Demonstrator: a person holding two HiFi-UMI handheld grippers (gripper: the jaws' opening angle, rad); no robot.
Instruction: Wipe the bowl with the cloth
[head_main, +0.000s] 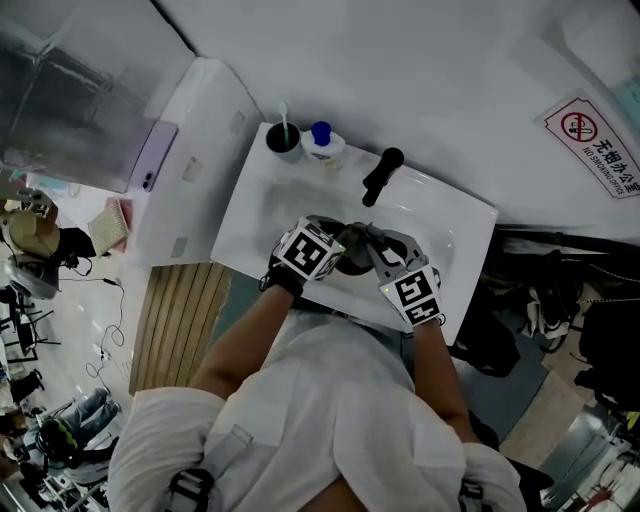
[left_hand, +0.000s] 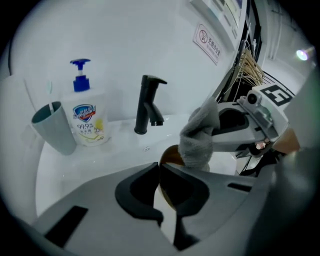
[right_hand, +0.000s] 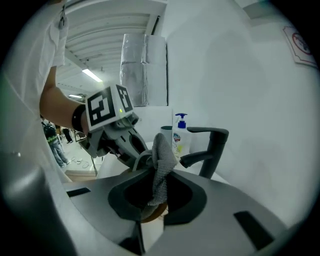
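Over the white sink (head_main: 262, 205), my two grippers meet at a brown bowl (head_main: 350, 264). My left gripper (head_main: 335, 258) is shut on the bowl's rim; in the left gripper view the thin rim runs between the closed jaws (left_hand: 160, 167), with the bowl (left_hand: 170, 156) just beyond. My right gripper (head_main: 372, 246) is shut on a grey cloth (head_main: 360, 236). In the right gripper view the cloth (right_hand: 161, 160) stands pinched between the jaws (right_hand: 156, 171) and hangs down onto the bowl (right_hand: 152, 213). From the left gripper view the cloth (left_hand: 197, 139) drapes over the bowl's far edge.
A black faucet (head_main: 382, 175) stands at the basin's back. A pump soap bottle (head_main: 322, 141) and a dark cup (head_main: 283, 139) with a toothbrush sit at the back left corner. A no-smoking sign (head_main: 592, 142) hangs on the wall. Wooden slats (head_main: 180, 312) lie left of the sink.
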